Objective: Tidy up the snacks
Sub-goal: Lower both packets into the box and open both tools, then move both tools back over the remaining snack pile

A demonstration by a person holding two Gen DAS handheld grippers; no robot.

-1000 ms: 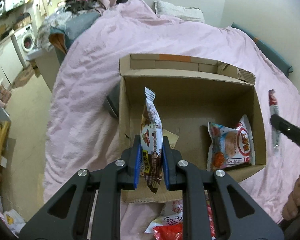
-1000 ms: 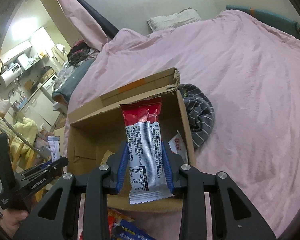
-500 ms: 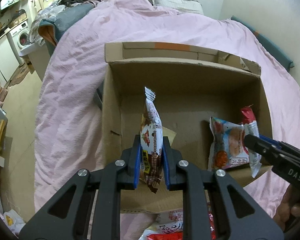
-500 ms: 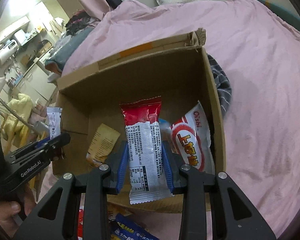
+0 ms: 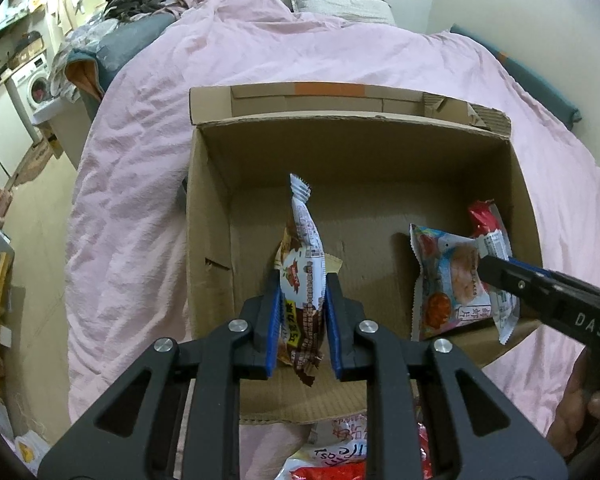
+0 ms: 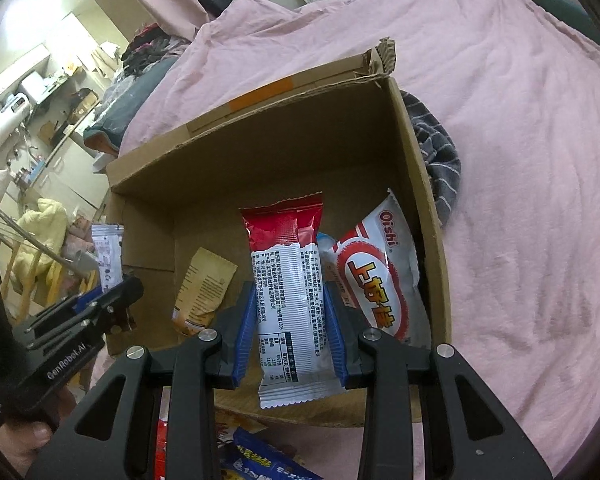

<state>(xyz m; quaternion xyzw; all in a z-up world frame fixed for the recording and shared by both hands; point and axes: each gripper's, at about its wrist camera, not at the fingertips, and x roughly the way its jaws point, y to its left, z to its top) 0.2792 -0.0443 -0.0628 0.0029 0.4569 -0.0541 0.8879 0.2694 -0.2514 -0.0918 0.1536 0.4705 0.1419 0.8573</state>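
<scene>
Left wrist view: the left tool point(image 5: 303, 330) is closed on a brown-and-white snack packet point(image 5: 302, 276), pinched low on its body so that most of it stands above the blue pads, over the near left part of the open cardboard box point(image 5: 203, 216) on the pink bed cover point(image 5: 131, 128). The grip is narrow and the wrapper is slick, so I judge the packet could twist or slide out before it is low enough, and fall on the near flap or the bed instead of the box floor. The right tool comes in from the right edge over the box's near right corner; the two tools are apart here, though a sideways swing could bring them together. In this view the box holds one pale illustrated bag point(image 5: 448, 280), leaning upright, one tan packet partly hidden behind the held one, and the red-topped packet brought by the right tool. At least two more packets lie on the bed below the box.

Right wrist view: the right tool point(image 6: 291, 332) is shut on a red-and-white snack packet point(image 6: 289, 292), held flat across its width above the box interior. Dropped from here it may land on the white Oishi bag point(image 6: 380, 276) and slide. Counted here: one Oishi bag, one tan packet point(image 6: 203, 288), two held packets, two tools, one box.
</scene>
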